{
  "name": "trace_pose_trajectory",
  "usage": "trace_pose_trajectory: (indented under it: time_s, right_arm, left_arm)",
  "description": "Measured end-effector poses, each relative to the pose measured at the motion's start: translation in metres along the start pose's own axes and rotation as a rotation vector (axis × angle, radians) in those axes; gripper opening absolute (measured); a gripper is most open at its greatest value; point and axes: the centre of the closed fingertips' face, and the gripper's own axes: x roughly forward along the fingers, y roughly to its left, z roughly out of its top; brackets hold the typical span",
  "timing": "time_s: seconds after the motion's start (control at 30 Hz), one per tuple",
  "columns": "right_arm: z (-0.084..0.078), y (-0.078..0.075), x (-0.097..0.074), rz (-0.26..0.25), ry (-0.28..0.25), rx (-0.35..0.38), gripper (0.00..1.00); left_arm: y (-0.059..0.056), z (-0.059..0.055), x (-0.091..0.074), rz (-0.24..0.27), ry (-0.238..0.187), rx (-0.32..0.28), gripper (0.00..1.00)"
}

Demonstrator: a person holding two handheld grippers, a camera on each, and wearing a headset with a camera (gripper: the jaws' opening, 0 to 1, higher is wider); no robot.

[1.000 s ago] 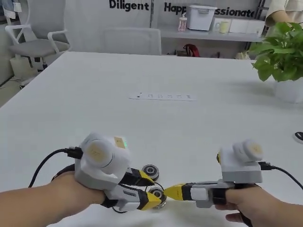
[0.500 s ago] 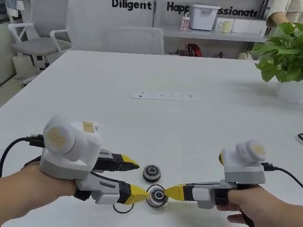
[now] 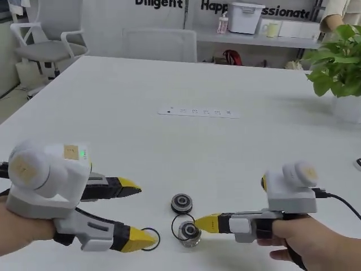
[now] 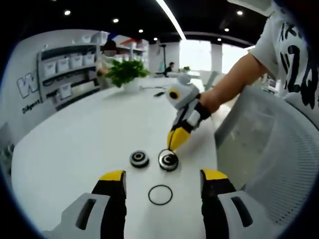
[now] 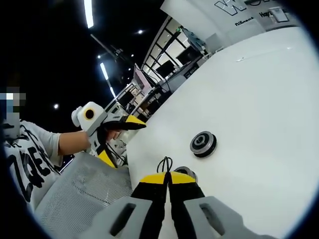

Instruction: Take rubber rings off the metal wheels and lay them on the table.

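Two small metal wheels lie near the table's front edge: one lies free, the other sits right at my right gripper's tips. That right gripper is shut. A thin black loop curls beside this wheel; whether it is pinched I cannot tell. A loose rubber ring lies flat on the table. My left gripper hangs open over it, holding nothing.
A white power strip lies mid-table. A potted plant stands at the far right. Chairs and a shelf with a white bin lie beyond the far edge. A cable trails from the right gripper.
My left gripper has opened and drawn back to the left, away from the wheel. A rubber ring now lies on the table by its lower jaw. The right gripper stays put.
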Motion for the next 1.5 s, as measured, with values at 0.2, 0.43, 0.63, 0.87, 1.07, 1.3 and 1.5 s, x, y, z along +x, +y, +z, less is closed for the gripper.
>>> trace_pose_trajectory:
  time_s: [0.2, 0.43, 0.63, 0.87, 1.07, 1.3, 1.5]
  right_arm:
    - [0.005, 0.009, 0.009, 0.026, 0.009, -0.007, 0.0]
    - [0.005, 0.02, 0.028, 0.053, 0.049, -0.027, 0.0]
    - [0.0, 0.022, 0.046, 0.046, 0.109, -0.049, 0.0]
    - [-0.015, 0.023, 0.064, 0.031, 0.176, -0.065, 0.0]
    - [-0.018, 0.014, 0.067, -0.017, 0.196, -0.095, 0.0]
    - [-0.015, 0.009, 0.068, -0.054, 0.204, -0.152, 0.0]
    - [-0.014, 0.013, 0.07, -0.054, 0.197, -0.219, 0.06]
  left_arm:
    - [0.003, -0.008, -0.01, 0.025, -0.002, -0.019, 0.65]
    - [0.004, -0.019, -0.02, 0.045, 0.007, -0.03, 0.68]
    - [0.007, -0.021, -0.027, 0.067, 0.001, -0.039, 0.68]
    - [0.008, -0.027, -0.032, 0.082, 0.008, -0.042, 0.68]
    - [0.009, -0.03, -0.036, 0.092, 0.01, -0.048, 0.68]
    - [0.012, -0.032, -0.038, 0.101, 0.015, -0.052, 0.68]
    - [0.015, -0.032, -0.039, 0.109, 0.015, -0.053, 0.68]
